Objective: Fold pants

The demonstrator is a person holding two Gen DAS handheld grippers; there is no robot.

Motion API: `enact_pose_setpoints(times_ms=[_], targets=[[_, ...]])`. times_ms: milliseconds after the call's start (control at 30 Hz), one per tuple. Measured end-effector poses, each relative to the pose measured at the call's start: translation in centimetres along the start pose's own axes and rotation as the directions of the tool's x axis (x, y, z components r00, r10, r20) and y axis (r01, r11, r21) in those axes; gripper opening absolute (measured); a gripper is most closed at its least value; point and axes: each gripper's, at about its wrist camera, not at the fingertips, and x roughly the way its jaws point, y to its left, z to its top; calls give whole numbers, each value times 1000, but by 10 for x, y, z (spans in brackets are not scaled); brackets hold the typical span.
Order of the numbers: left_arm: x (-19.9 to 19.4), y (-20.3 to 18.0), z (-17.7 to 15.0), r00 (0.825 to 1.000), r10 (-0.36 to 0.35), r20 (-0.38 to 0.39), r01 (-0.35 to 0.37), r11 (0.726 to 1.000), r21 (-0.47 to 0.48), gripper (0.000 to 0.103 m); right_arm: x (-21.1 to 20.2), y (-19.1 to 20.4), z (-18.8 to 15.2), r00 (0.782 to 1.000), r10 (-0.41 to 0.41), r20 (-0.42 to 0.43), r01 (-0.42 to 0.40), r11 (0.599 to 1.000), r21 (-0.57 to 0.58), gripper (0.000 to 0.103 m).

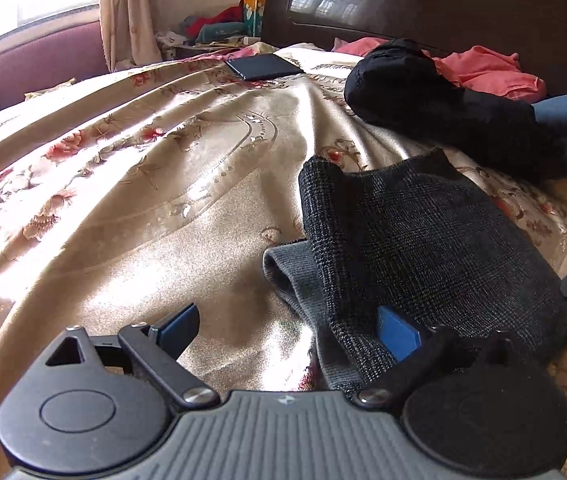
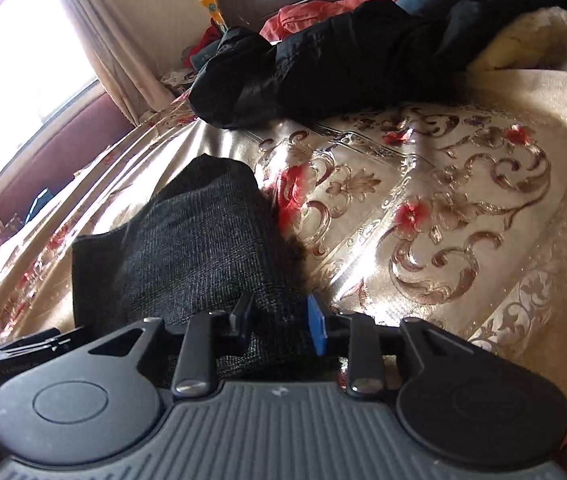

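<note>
Here the pants [image 1: 423, 240], a dark grey checked garment, lie bunched in a thick stack on the floral bedspread [image 1: 143, 200], near the bed's front edge, with a paler grey ribbed band showing at the lower left of the pile. They look already doubled over at least once, so the fold seems well along.

The left gripper [image 1: 291, 330] has its 2 blue-padded tongs spread wide apart; one rests over bare bedspread, the other sits against the near edge of the fabric, clamping nothing. That stance suits either a fresh release or a reach for the hem.

The right gripper [image 2: 279, 318] straddles the near end of the pants [image 2: 195, 248]. Cloth fills the gap between its tongs, but whether the pads actually pinch it I cannot tell. Placed at the opposite corner from the left one, it probably keeps the pile steady while the edge is squared.

A black jacket [image 1: 423, 88], pink clothes [image 1: 483, 68] and a dark phone [image 1: 263, 66] lie farther up, well apart from the work, so they should not interfere.
</note>
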Motion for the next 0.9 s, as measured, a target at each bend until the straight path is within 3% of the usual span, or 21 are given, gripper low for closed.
enact_pose_setpoints(times_ms=[133,233,333,467,533,633,733,900], targets=[[-8,-10,5,997,47,53,-52,995,87,103,8,6,21,999,50,21,-50,998,-26,34],[-2,-10,1,999,36,16,-37,999,37,103,43,7,38,999,53,-5,-53,999,-4,42],[3,-10,-11,1000,25,-15,-25,999,-31,103,83,11,44,994,53,-98,-55,998,-18,53],[5,-13,-24,1000,5,-28,-9,992,-122,103,99,24,50,991,38,-130,-43,998,-37,44],[7,-17,-23,1000,0,-31,-3,993,-118,103,104,29,57,989,31,-142,-39,998,-55,37],[8,-21,-19,999,2,-32,-5,995,-98,103,115,34,64,986,-2,-169,-14,995,-98,37],[-2,-19,-15,999,4,-34,-7,996,-88,103,95,33,59,992,-18,-124,9,997,-74,37],[-32,-21,-20,999,48,1,-48,998,-32,103,19,43,25,999,-38,26,41,994,-101,38]])
